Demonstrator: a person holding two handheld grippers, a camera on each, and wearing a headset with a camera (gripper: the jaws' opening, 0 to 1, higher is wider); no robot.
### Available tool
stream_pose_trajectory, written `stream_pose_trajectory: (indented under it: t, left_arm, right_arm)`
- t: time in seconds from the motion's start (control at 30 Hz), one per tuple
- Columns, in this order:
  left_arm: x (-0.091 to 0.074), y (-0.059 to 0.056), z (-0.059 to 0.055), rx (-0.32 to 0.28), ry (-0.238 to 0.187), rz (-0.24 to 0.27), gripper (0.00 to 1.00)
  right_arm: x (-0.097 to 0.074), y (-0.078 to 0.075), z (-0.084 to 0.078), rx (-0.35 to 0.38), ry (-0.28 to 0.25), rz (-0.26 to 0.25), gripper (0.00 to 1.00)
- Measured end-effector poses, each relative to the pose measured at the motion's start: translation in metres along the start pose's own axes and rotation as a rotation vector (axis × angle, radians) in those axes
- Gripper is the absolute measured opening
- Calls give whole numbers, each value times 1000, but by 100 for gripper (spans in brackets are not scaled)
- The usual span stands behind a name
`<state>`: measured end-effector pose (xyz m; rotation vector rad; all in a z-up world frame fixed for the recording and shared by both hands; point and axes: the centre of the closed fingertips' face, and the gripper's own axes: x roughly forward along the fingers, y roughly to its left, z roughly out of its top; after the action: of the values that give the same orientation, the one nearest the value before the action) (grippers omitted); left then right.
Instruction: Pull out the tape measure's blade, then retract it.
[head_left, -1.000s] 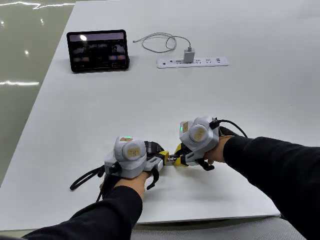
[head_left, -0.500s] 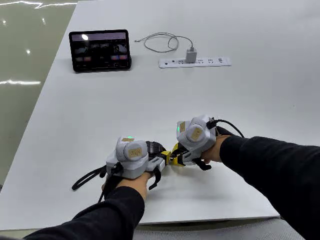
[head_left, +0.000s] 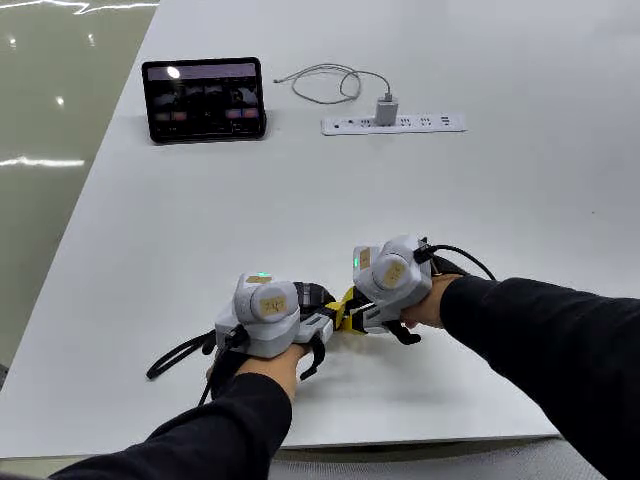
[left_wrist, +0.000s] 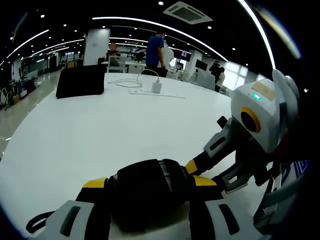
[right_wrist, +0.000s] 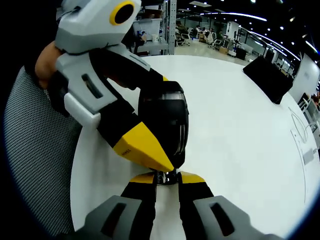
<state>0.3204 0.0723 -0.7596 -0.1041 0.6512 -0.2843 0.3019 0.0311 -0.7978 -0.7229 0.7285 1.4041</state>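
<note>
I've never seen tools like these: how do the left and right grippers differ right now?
The left gripper has its jaws wide apart; the right gripper has them nearly touching. The left gripper clamps the tape measure by its black case; the right gripper pinches the small metal blade tip. Both have yellow jaw tips.

Black sleeves (head_left: 545, 335) are worn. The left gripper (head_left: 322, 320) and right gripper (head_left: 352, 310) are cased in pale grey shells, each marked with a tan square label (head_left: 392, 268) and a green light (head_left: 259, 275); black jaws are tipped yellow. A black cable (head_left: 462, 251) is attached to the right one.
</note>
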Motion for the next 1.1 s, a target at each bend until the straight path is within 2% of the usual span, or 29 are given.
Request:
stream_pose_trajectory:
  t: [0.37, 0.43, 0.6, 1.1]
  left_arm:
    - [1, 1, 0, -2, -1, -2, 59]
    - [1, 0, 0, -3, -1, -2, 59]
    - [1, 0, -1, -5, 0, -3, 59]
    - [1, 1, -1, -5, 0, -3, 60]
  right_arm:
    - [-2, 0, -1, 15, -5, 12, 11]
    - [-2, 1, 0, 39, -3, 22, 11]
    - [3, 2, 5, -2, 4, 21, 11]
    - [3, 3, 4, 23, -4, 8, 11]
